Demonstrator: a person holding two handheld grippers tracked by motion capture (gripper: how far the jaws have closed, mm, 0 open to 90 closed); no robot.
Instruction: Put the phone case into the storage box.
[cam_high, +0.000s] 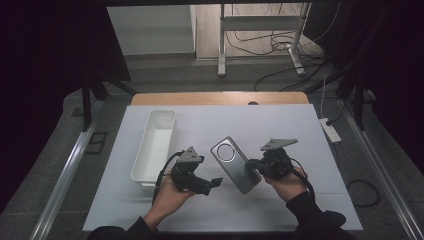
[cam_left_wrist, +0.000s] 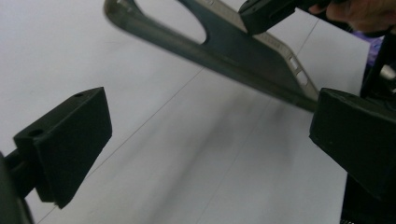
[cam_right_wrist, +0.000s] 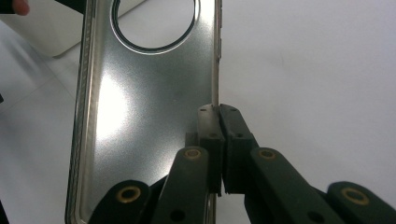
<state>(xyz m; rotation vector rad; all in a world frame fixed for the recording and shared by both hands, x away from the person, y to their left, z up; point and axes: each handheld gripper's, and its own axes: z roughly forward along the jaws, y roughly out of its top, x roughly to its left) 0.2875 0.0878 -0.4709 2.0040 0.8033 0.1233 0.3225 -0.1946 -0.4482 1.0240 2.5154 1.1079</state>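
Phone case held off the mat by one edge, spare gripper waiting beside it.

The right gripper (cam_right_wrist: 218, 109) has its jaws pinched shut on the side rim of the phone case (cam_high: 235, 164), so the grey shell hangs tilted above the white mat (cam_high: 300, 200), free for a handover or a drop. The left gripper (cam_high: 212, 184) stands open and empty just beside the case's lower end; the white bin (cam_high: 144, 165) sits at the left, probably its destination.
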